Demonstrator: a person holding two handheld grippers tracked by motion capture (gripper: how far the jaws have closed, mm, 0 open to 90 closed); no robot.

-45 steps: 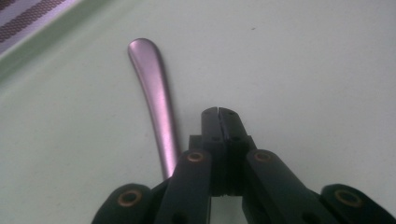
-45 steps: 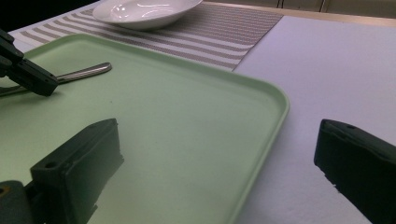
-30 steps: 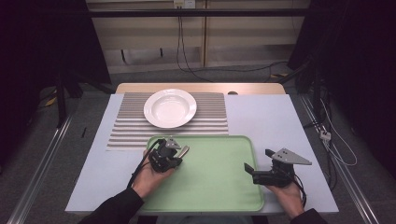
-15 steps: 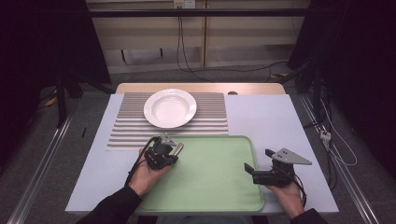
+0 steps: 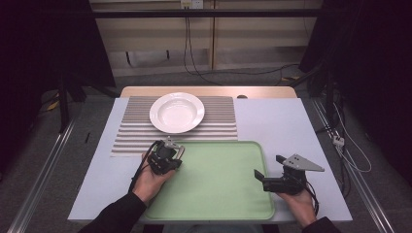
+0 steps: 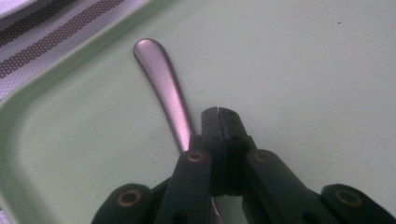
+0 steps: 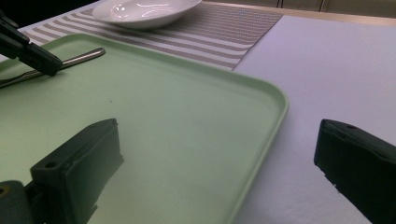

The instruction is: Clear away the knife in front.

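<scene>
The left gripper [image 6: 218, 112] is hovering over the near-left corner of the green tray [image 5: 218, 194] with its jaws clenched flat against each other and nothing between the tips, while a metal utensil handle [image 6: 161, 88] is lying on the tray floor just beside and under them, its rounded end pointing toward the tray's rim. The right gripper [image 5: 265, 178] is sitting low at the tray's right edge, jaws released wide, straddling the rim above the bench [image 5: 286, 126]. A white plate [image 5: 177, 112] is resting on the striped mat [image 5: 218, 121] beyond the tray.

Slim polished steel cutlery handle [image 6: 164, 91], rounded tip: lies flat inside pale green plastic tray [image 6: 303, 60], near its corner rim.
</scene>
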